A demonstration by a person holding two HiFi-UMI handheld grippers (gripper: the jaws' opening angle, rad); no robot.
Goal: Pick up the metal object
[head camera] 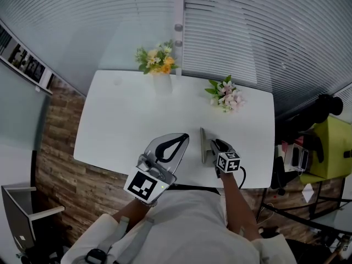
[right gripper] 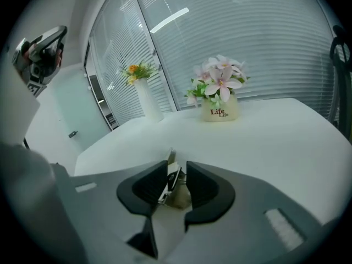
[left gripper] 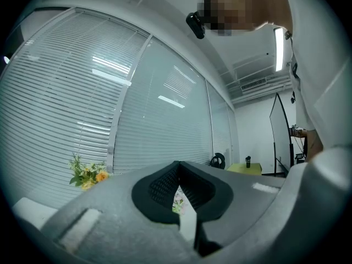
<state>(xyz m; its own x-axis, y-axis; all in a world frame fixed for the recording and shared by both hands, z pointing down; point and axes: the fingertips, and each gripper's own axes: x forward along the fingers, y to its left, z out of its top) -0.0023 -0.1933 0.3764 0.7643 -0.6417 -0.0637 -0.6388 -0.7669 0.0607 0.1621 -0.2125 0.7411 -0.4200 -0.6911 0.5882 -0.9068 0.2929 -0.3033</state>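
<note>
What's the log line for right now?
left gripper shut, empty | right gripper jaws opening, metal object between them

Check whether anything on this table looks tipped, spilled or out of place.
Nothing spilled: the tall white vase and short cream flower pot stand upright. Only the thin shiny metal plate looks odd, standing on edge, tilted between the right gripper's opening fingers, so it may topple.

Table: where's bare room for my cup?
Free: the table at its left end, beside the yellow flowers, and its right end, in front of the pink flowers. Crowded: middle of the near edge, around the metal object.
</note>
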